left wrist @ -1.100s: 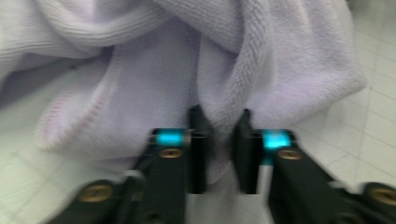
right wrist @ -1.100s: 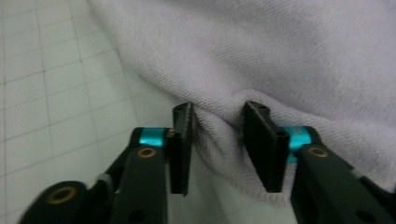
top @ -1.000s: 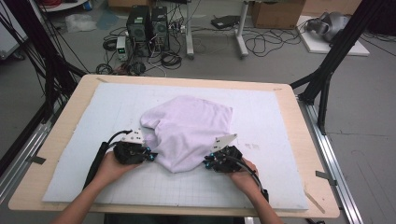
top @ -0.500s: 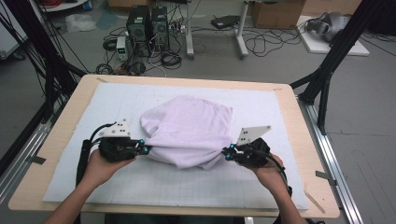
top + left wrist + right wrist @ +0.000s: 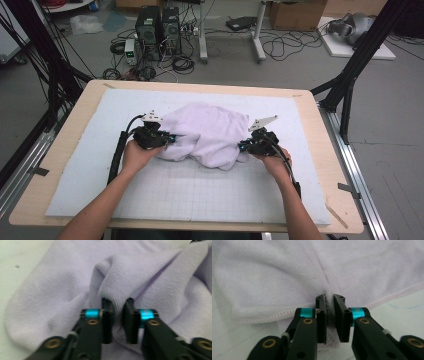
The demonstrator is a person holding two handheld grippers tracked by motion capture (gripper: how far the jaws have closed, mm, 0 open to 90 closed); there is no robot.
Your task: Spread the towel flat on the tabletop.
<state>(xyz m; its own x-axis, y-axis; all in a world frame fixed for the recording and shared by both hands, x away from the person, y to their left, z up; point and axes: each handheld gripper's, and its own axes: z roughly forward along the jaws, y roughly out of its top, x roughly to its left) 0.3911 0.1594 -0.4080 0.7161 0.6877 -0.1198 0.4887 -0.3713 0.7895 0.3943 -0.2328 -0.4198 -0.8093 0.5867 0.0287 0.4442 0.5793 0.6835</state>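
Two handheld grippers at the sides of a bunched lilac cloth on a padded table.

High view: the lilac cloth (image 5: 207,134) lies crumpled just above the middle of the white mat (image 5: 190,190); the left gripper (image 5: 170,139) meets its edge at 9 o'clock and the right gripper (image 5: 243,146) its edge at 3 o'clock, each carried by a hand entering from 6 o'clock. Left gripper view: the left gripper (image 5: 117,307) has just been opening; its jaws stand a little apart with a fold of cloth (image 5: 140,280) between and beyond them toward 12 o'clock, the pads not pressing it. Right gripper view: the right gripper (image 5: 330,300) has also been easing apart, yet its tips still pinch the stitched hem of the cloth (image 5: 269,282); the cloth spreads from 9 to 3 o'clock over the mat (image 5: 402,315).
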